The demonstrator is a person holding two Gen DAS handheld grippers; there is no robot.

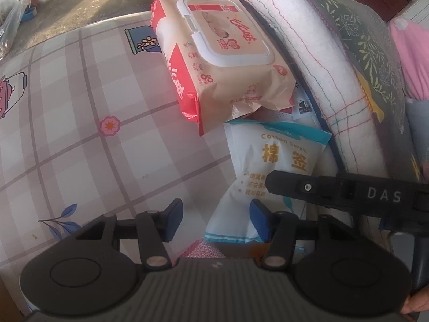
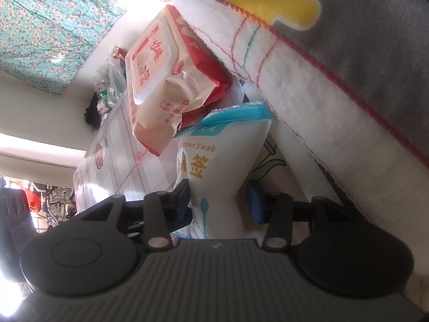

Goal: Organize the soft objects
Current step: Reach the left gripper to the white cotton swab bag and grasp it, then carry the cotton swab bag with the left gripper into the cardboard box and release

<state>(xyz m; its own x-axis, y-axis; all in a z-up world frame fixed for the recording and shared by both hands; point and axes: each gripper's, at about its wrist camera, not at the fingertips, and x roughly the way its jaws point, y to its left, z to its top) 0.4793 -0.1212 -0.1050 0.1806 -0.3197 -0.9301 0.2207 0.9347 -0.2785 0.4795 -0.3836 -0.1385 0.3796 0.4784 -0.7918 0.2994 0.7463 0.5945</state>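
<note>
A white and blue cotton swab bag [image 1: 273,155] [image 2: 214,161] lies on the checked tablecloth [image 1: 80,134], its top end under a beige and red wet wipes pack [image 1: 222,61] [image 2: 161,86]. My right gripper [image 2: 219,202] is shut on the bag's lower part, which is squeezed into a narrow waist between the pads. One of its black fingers [image 1: 292,185] crosses the bag in the left wrist view. My left gripper [image 1: 216,220] is at the bag's bottom end. Its right pad touches the bag and its left pad stands clear, so it is open.
A folded white quilted blanket [image 1: 308,53] [image 2: 308,94] and a dark grey leaf-print cushion [image 1: 370,53] [image 2: 362,40] lie along the right of the bag. Something pink [image 1: 410,61] is behind them. Plastic bags [image 1: 10,26] [image 2: 112,80] are at the table's far end.
</note>
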